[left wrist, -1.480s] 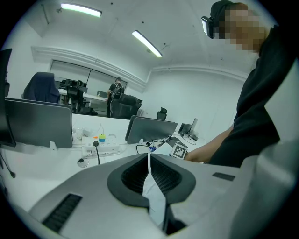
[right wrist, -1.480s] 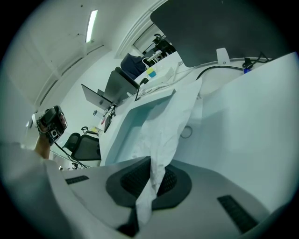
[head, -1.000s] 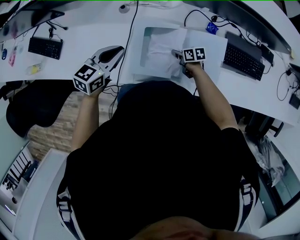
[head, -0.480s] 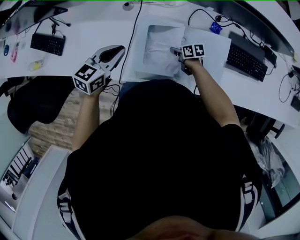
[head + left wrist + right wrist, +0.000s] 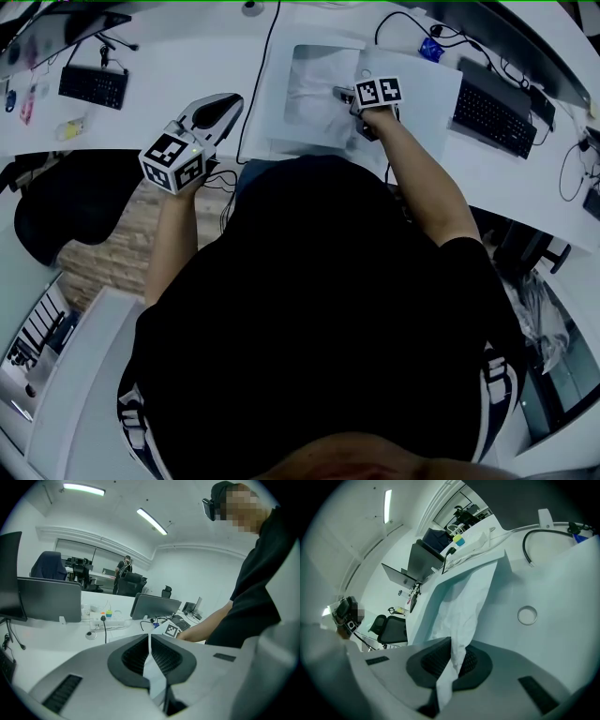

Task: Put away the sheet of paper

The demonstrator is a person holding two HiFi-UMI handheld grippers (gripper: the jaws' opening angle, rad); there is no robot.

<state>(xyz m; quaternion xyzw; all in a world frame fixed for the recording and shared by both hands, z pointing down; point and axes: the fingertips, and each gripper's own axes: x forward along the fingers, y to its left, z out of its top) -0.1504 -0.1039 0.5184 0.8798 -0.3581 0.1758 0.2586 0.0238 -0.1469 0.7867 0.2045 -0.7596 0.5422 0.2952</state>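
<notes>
The sheet of paper (image 5: 461, 604) is matt, creased white; the desk (image 5: 555, 588) is smooth; the right gripper (image 5: 452, 641) has ribbed black pads (image 5: 435, 660).

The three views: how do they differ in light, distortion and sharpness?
Head view: dim and bluish, with the edge of the desk bent by the lens. Left gripper view: round fisheye, dark corners, ceiling lights glaring. Right gripper view: tilted fisheye with a teal cast; the sheet of paper is fairly sharp.
</notes>
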